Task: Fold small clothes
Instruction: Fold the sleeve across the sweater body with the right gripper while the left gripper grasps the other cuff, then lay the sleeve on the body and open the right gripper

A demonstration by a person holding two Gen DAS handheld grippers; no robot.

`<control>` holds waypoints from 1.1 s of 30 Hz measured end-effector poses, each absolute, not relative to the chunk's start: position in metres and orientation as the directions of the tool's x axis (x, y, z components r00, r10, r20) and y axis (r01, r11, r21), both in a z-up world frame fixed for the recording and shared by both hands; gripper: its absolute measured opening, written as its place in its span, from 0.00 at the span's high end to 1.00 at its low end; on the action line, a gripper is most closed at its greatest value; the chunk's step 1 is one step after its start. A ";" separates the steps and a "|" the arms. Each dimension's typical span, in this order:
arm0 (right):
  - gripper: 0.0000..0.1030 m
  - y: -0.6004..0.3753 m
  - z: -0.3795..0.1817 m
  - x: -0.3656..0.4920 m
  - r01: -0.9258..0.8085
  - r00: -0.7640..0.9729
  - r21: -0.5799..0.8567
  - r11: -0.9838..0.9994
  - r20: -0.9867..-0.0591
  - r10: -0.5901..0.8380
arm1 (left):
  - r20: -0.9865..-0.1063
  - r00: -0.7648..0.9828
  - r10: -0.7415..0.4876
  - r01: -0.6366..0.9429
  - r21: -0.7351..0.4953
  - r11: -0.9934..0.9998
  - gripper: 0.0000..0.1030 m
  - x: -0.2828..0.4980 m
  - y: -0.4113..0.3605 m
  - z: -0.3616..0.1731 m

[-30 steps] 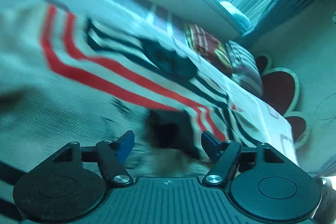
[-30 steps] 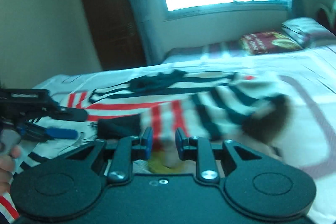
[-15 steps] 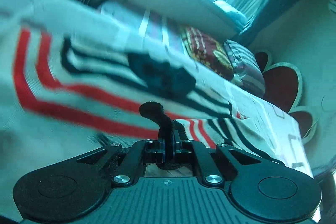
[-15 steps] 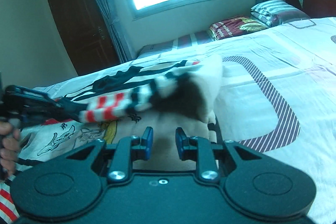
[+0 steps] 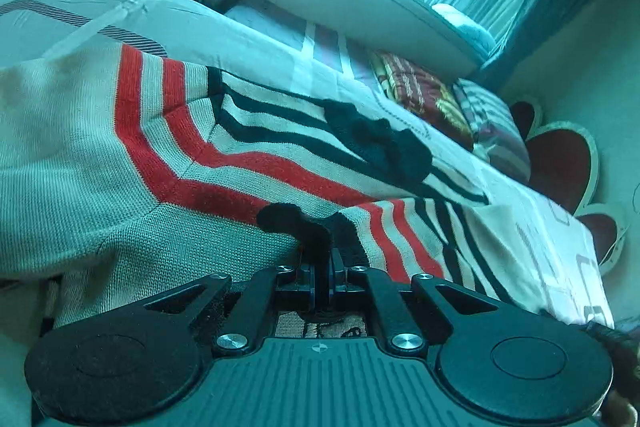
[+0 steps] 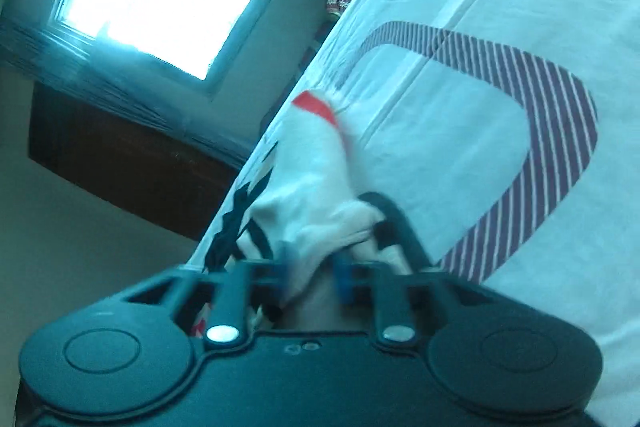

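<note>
1. Left gripper (image 5: pixel 322 277) was clamped tight on a black cuff (image 5: pixel 296 223) of the striped knit sweater (image 5: pixel 120 163), jaws fully together with the dark trim bunched up just ahead of the tips.
2. Left wrist view: sweater lay spread on the bed sheet (image 5: pixel 120 15) ahead and to the left of the claw, red and dark stripes across it, black collar (image 5: pixel 384 143) further ahead. One sleeve (image 5: pixel 404 231) sat just right of the tips. Pillows (image 5: pixel 452 107) and window were far beyond.
3. Right gripper (image 6: pixel 314 273) had pale sweater fabric (image 6: pixel 316 179) passing between its blue pads (image 6: pixel 344 275), jaws partly apart; blur was heavy, so I couldn't tell if it was pinching or loose.
4. Right wrist view: camera was rolled hard. Fabric bunched up ahead of the claw, red stripe at its far end, bare patterned sheet (image 6: pixel 500 107) off to the right.
5. Step, by my read: a sleeve or side fold in hand, with both claws at sweater edges.
6. Next move would likely need the gripped cuff carried across the body and laid flat, with the right side holding tension so the knit doesn't bunch.
</note>
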State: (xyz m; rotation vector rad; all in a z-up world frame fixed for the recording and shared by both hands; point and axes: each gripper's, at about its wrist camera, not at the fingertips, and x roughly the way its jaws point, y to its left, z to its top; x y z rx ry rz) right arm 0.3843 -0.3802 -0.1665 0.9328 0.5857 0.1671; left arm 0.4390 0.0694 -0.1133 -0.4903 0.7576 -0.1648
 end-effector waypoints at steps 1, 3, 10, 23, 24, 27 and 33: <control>0.93 -0.379 -0.161 0.383 0.096 0.843 0.768 0.633 -0.401 0.358 | -0.603 0.734 -0.312 -0.023 -0.481 0.876 0.95 0.433 0.070 -0.112; 0.93 -0.374 -0.154 0.381 0.082 0.846 0.706 0.703 -0.422 0.325 | -0.619 0.736 -0.274 -0.025 -0.430 0.903 0.95 0.431 0.065 -0.115; 0.90 -0.376 -0.167 0.384 0.106 0.803 0.672 0.733 -0.492 0.336 | -0.637 0.727 -0.257 -0.015 -0.390 0.921 0.95 0.428 0.062 -0.124; 0.73 -0.415 -0.124 0.463 -0.059 0.835 0.505 0.861 -0.448 0.319 | -0.628 0.731 -0.269 -0.030 -0.422 0.906 0.95 0.424 0.063 -0.127; 0.69 -0.414 -0.129 0.478 -0.052 0.809 0.513 0.857 -0.482 0.337 | -0.628 0.731 -0.269 -0.031 -0.424 0.905 0.95 0.424 0.064 -0.126; 0.65 -0.411 -0.145 0.507 -0.036 0.760 0.561 0.827 -0.521 0.387 | -0.622 0.736 -0.267 -0.029 -0.423 0.906 0.95 0.423 0.064 -0.126; 0.94 -0.394 -0.146 0.510 -0.095 0.758 0.411 0.907 -0.560 0.334 | -0.607 0.765 -0.214 -0.069 -0.408 0.910 0.95 0.416 0.069 -0.126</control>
